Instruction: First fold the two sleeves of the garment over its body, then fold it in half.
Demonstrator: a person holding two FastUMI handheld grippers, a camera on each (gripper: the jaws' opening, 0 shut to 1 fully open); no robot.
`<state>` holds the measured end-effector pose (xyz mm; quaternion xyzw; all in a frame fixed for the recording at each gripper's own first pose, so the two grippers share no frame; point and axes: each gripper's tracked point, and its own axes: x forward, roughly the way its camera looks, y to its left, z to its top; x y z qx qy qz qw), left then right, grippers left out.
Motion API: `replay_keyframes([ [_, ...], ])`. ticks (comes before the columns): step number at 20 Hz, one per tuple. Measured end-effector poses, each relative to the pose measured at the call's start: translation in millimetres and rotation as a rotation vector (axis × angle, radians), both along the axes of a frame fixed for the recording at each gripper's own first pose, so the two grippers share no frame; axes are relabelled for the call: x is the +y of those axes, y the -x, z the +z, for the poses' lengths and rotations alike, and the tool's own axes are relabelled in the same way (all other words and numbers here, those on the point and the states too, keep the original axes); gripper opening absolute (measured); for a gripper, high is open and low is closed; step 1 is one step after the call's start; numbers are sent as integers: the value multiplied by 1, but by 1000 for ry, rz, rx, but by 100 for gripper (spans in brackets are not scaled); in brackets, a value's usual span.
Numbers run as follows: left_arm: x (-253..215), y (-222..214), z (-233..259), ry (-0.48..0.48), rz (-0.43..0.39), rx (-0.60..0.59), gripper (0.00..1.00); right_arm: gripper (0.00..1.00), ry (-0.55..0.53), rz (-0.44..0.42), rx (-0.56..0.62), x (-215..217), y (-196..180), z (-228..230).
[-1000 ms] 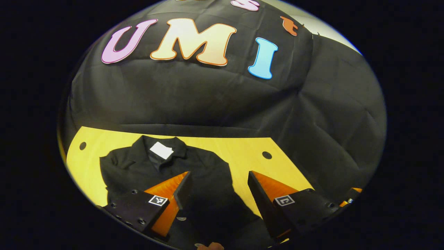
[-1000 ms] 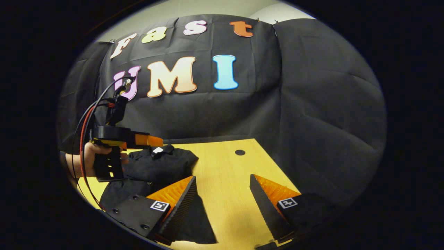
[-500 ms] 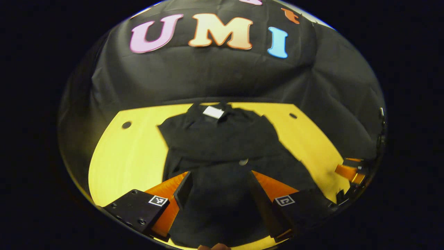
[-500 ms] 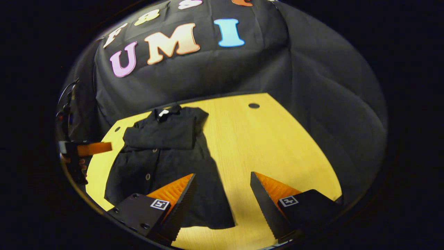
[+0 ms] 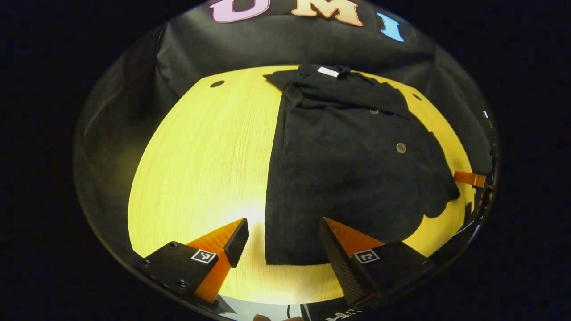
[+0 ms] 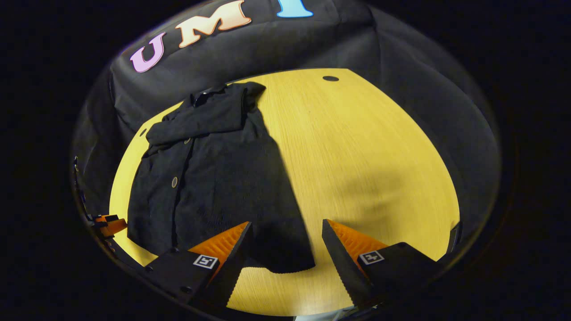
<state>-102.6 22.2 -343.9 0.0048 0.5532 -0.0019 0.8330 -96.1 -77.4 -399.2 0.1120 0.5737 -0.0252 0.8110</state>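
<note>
A black button-front garment (image 5: 348, 165) lies flat on the yellow wooden table (image 5: 205, 160), collar at the far end, both sleeves folded across its chest. My left gripper (image 5: 281, 236) hovers open above the hem's left corner, holding nothing. In the right gripper view the garment (image 6: 218, 174) sits left of centre, and my right gripper (image 6: 285, 240) stands open over the hem's right corner, also holding nothing. A bit of the right gripper (image 5: 470, 179) shows at the far right edge of the left gripper view, and a bit of the left gripper (image 6: 107, 223) shows at the left edge of the right gripper view.
Black cloth walls enclose the table on the far side and both flanks. Small round holes (image 5: 217, 83) (image 6: 330, 78) mark the far corners of the tabletop. Bare wood lies left of the garment in the left gripper view and right of it in the right gripper view.
Both grippers have pulled back from over the chest to the garment's near hem and tilted down. The whole garment with its folded sleeves has come into view. Both stayed open.
</note>
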Motion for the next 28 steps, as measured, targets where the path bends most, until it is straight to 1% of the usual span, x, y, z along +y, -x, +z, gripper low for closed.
replay_keyframes([
  [4,3,16,-17,1,39,74,96,99,9,4,47,3,4,-14],
  [6,2,17,-18,16,53,87,96,99,11,0,64,3,7,-15],
  [7,1,17,-20,18,49,87,96,94,16,0,58,2,5,-16],
  [8,1,18,-20,14,42,97,94,97,20,0,65,2,6,-16],
  [9,-1,16,-20,20,39,97,93,97,27,4,68,2,6,-15],
  [10,-2,17,-20,22,40,108,91,100,40,12,81,0,9,-17],
  [11,-3,16,-21,25,37,112,87,96,49,20,88,1,9,-18],
  [13,-7,12,-22,34,23,113,77,58,55,33,93,7,9,-18],
  [14,-11,9,-22,46,25,106,54,39,39,46,92,12,7,-16],
  [15,-13,10,-21,45,30,102,31,31,39,50,93,15,7,-16],
  [16,-15,8,-21,40,27,92,8,10,51,53,92,17,6,-18],
  [17,-19,7,-23,41,9,85,3,9,62,59,84,17,6,-15],
  [18,-22,5,-23,52,-8,82,0,4,50,80,72,23,7,-15],
  [20,-26,4,-21,91,-10,99,0,3,21,104,67,30,5,-16],
  [21,-27,5,-20,112,5,113,0,3,9,102,80,33,5,-13],
  [22,-28,-1,-13,123,12,101,0,2,-8,97,72,37,2,-7],
  [26,-38,-48,32,187,11,-6,0,2,-65,88,-41,55,-39,38],
  [27,-39,-62,43,198,2,-32,0,0,-77,89,-73,58,-53,52],
  [28,-38,-79,54,201,-10,-61,0,2,-92,88,-104,65,-69,66],
])
